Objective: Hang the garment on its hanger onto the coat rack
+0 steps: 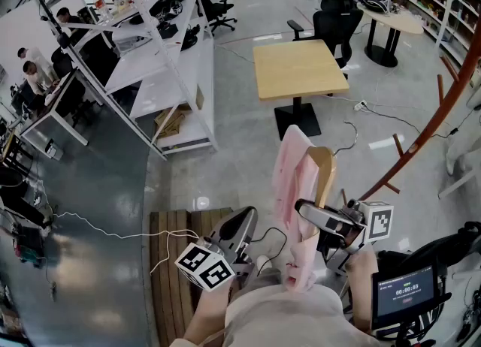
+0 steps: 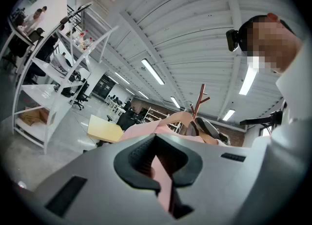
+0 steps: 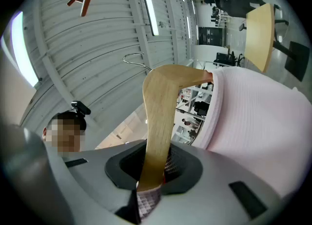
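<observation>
Right gripper clamped on bare arm of wooden hanger; wire hook rising at hanger's bend. Left gripper pinching fold of pale pink ribbed garment. Garment draped over hanger's other shoulder, hanging limp close before person. Reddish-brown coat rack to right, apart from hanger. Yellow table beyond.

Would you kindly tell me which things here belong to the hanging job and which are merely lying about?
Job: pink garment, wooden hanger, coat rack, left gripper shut on the garment, right gripper shut on the hanger.
Lying about: yellow table, black chair, white shelves, wooden pallet.
</observation>
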`<state>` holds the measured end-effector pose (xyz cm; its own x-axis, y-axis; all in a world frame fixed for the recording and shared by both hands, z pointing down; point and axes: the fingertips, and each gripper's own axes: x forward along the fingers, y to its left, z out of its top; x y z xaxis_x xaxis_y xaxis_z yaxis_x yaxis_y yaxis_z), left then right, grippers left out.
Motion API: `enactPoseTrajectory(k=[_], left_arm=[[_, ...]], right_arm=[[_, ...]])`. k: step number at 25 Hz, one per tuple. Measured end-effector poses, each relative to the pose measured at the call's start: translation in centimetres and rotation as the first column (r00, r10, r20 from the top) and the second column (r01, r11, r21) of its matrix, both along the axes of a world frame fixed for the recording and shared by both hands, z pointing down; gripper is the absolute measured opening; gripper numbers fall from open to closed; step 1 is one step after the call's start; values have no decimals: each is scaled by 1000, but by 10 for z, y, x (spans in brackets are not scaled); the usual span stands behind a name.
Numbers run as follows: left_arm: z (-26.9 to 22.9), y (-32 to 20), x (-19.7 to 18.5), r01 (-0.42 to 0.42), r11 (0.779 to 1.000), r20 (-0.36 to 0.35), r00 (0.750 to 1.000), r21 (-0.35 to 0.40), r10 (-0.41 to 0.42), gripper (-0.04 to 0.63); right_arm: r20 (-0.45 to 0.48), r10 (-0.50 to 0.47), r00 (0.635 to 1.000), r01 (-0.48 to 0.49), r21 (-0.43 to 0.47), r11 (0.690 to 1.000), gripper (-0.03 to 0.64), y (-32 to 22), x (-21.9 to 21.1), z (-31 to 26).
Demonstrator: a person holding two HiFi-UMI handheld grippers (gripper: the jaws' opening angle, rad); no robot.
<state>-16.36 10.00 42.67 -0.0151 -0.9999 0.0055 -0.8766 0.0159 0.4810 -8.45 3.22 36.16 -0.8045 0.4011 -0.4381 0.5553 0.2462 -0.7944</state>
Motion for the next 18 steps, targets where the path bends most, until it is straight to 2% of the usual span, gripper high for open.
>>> enactPoseTrajectory(k=[7, 11, 15, 18], left_arm=[[-6, -18, -54, -115, 993, -2, 993, 13, 115, -5], [-4, -35, -60, -159, 987, 4, 987, 8, 159, -5], [-4, -47, -52, -163, 987, -3, 987, -8, 163, -5], [1, -59, -65, -164, 986, -7, 986, -17, 164, -5]], right_arm=[[11, 110, 994, -110, 6, 994, 64, -19, -49, -4], [29, 131, 991, -131, 7, 991, 64, -28, -61, -15], [17, 137, 990, -137, 22, 990, 63, -42, -60, -14], [14, 140, 990, -141, 28, 990, 63, -55, -79, -13]])
